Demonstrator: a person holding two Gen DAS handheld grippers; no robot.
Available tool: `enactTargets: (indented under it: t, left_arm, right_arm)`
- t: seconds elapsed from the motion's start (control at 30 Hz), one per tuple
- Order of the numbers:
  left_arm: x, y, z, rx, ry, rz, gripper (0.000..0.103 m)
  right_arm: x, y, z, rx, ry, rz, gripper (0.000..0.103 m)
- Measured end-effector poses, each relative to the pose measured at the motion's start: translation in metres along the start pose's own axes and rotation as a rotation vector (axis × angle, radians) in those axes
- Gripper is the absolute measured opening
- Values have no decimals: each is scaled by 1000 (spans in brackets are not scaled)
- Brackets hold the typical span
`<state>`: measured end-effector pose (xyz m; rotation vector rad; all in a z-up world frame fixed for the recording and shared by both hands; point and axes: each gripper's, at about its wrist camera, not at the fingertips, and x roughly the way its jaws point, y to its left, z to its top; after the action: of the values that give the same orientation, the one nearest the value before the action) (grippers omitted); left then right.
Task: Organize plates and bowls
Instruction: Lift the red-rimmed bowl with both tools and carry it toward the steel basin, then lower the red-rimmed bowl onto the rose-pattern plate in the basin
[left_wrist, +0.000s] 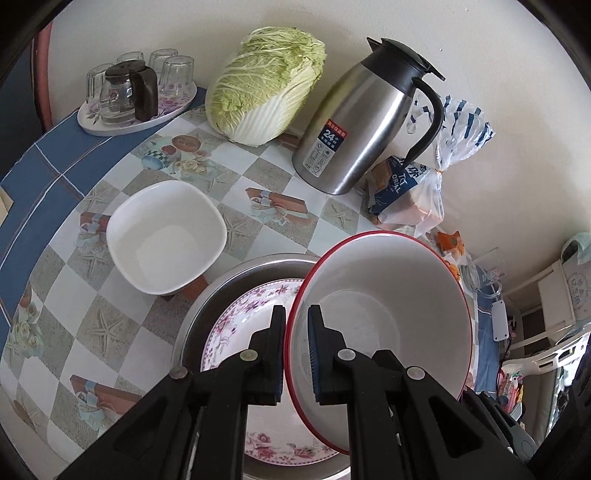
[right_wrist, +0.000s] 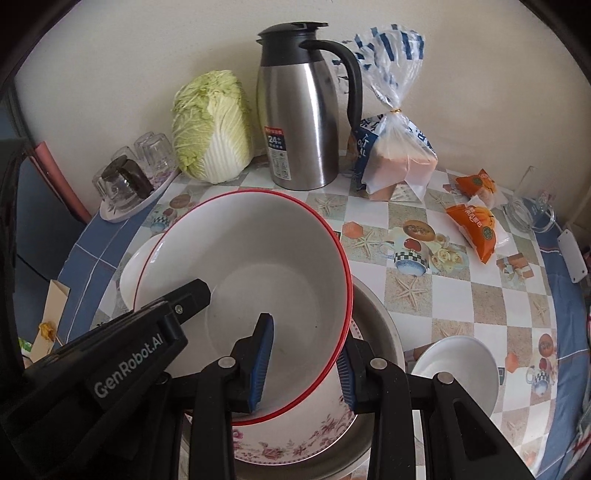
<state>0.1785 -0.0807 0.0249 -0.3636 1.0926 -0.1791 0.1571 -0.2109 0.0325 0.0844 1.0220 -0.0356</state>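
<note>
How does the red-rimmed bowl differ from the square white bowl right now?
The red-rimmed bowl is round with a red edge; the square white bowl has rounded corners and no trim. The red-rimmed bowl is tilted, gripped by both grippers; the square bowl sits level on the table, untouched. Both are white inside and empty.

Against the wall: napa cabbage (right_wrist: 212, 129), steel thermal jug (right_wrist: 303, 110), bagged bread (right_wrist: 397, 155). Left: tray of upturned glasses (left_wrist: 136, 92). Right: two orange snack packets (right_wrist: 474, 225) on the patterned tablecloth (right_wrist: 461, 295).

The left claw (left_wrist: 297, 314) is pointing steeply down, its jaws pinched nearly together on a bowl (left_wrist: 384, 295) rim. The right claw (right_wrist: 306, 354) is gripping the opposite rim, jaws partly apart.
</note>
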Motion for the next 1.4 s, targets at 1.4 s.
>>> enactTargets:
  t: [1.4]
  left_arm:
    - [7,33,-40,-31,67,-41,11]
  right_arm:
    - [19,13,-63,80,128,25,35]
